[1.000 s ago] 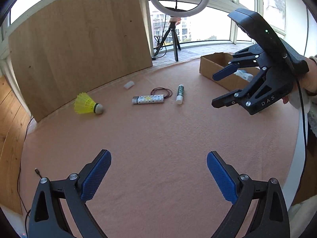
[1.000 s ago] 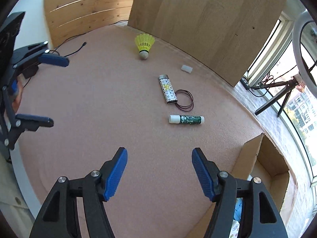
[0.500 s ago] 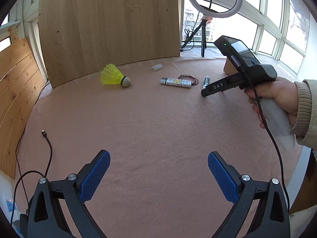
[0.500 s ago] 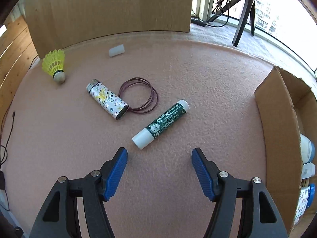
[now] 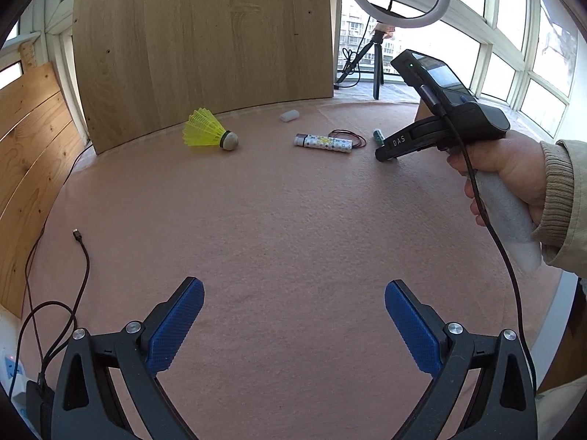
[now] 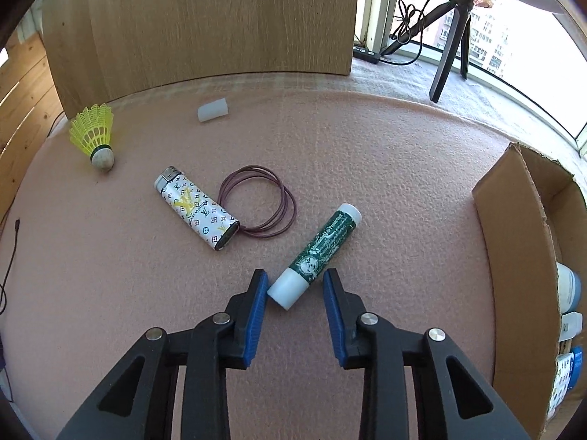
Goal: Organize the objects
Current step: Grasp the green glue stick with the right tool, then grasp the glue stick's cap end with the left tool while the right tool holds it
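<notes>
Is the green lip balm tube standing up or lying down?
Lying down: the lip balm tube rests lengthwise on the pink mat, white end between the right gripper's open fingers.

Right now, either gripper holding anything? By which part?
Nothing held. Right gripper jaws straddle the white cap end of the green tube, not yet closed on it. Left gripper is open over bare mat.

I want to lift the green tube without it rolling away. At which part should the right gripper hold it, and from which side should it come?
Probably at the white cap end of the green tube, coming from above with the right gripper. The tube lies flat and slanted on the mat, its cap already between the open fingers. One pad goes on each long round side, across its axis, not end to end.
</notes>
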A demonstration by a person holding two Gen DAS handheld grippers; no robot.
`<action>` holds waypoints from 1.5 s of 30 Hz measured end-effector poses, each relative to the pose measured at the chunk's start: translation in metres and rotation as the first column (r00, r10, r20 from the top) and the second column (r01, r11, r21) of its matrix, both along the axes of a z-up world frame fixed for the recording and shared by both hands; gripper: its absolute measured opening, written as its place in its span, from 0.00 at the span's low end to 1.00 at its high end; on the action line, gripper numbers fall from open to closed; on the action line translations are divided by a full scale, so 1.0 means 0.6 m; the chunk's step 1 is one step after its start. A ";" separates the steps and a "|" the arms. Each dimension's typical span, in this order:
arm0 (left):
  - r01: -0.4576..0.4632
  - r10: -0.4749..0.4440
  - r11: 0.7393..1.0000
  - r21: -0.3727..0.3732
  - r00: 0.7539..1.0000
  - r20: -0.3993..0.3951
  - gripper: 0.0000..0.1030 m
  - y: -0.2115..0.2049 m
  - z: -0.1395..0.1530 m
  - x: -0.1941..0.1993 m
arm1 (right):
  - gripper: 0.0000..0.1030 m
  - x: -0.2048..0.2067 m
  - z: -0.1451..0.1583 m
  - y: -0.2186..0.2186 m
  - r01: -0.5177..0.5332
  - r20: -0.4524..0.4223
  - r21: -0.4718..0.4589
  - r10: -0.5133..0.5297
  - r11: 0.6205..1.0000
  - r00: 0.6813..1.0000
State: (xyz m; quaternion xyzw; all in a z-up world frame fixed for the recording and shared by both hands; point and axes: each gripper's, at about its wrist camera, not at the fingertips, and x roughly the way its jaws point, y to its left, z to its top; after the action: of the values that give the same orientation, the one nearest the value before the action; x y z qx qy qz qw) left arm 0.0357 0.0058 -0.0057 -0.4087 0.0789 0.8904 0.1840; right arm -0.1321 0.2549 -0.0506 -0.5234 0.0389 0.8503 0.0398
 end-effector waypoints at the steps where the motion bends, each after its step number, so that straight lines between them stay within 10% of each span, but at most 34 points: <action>1: -0.002 0.002 1.000 -0.006 1.000 -0.002 0.98 0.004 -0.001 -0.002 | 0.15 0.004 0.000 0.008 0.000 -0.006 -0.019 0.000 1.000 1.000; 8: -0.033 0.033 0.999 0.017 0.999 0.011 0.98 0.040 -0.015 -0.001 | 0.13 0.055 0.002 0.030 -0.183 0.001 -0.086 0.184 0.979 0.983; 11: 0.037 -0.037 0.999 0.010 0.999 -0.012 0.98 0.060 -0.024 0.001 | 0.13 0.100 0.001 0.013 -0.387 0.024 -0.156 0.396 0.909 0.918; 16: 0.267 -0.267 0.964 0.005 0.964 -0.007 0.98 0.099 -0.048 0.010 | 0.13 0.204 0.003 -0.046 -0.740 0.077 -0.126 0.750 0.661 0.657; 22: 0.517 -0.517 0.855 -0.023 0.856 0.030 0.90 0.146 -0.066 0.043 | 0.13 0.297 0.001 -0.082 -0.944 0.124 -0.160 0.954 0.290 0.272; 26: 0.644 -0.641 0.765 -0.012 0.764 0.079 0.66 0.169 -0.082 0.070 | 0.13 0.320 0.002 -0.099 -0.987 0.148 -0.121 0.986 0.101 0.083; 29: 0.685 -0.682 0.728 -0.003 0.726 0.088 0.56 0.178 -0.087 0.082 | 0.13 0.322 0.002 -0.110 -0.994 0.165 -0.111 0.986 0.019 0.001; 33: 0.695 -0.694 0.719 0.026 0.715 0.082 0.25 0.178 -0.087 0.088 | 0.13 0.325 0.001 -0.122 -0.994 0.175 -0.106 0.983 -0.026 -0.045; 45: 0.713 -0.713 0.700 0.039 0.696 0.084 0.22 0.177 -0.073 0.092 | 0.13 0.347 0.011 -0.122 -0.996 0.161 -0.085 0.986 -0.020 -0.033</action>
State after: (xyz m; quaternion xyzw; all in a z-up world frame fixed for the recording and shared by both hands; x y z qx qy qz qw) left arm 0.0908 0.1117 -0.0494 -0.3867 0.2210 0.7299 0.5185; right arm 0.0762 0.1817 -0.0442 -0.4643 -0.3735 0.5747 -0.5609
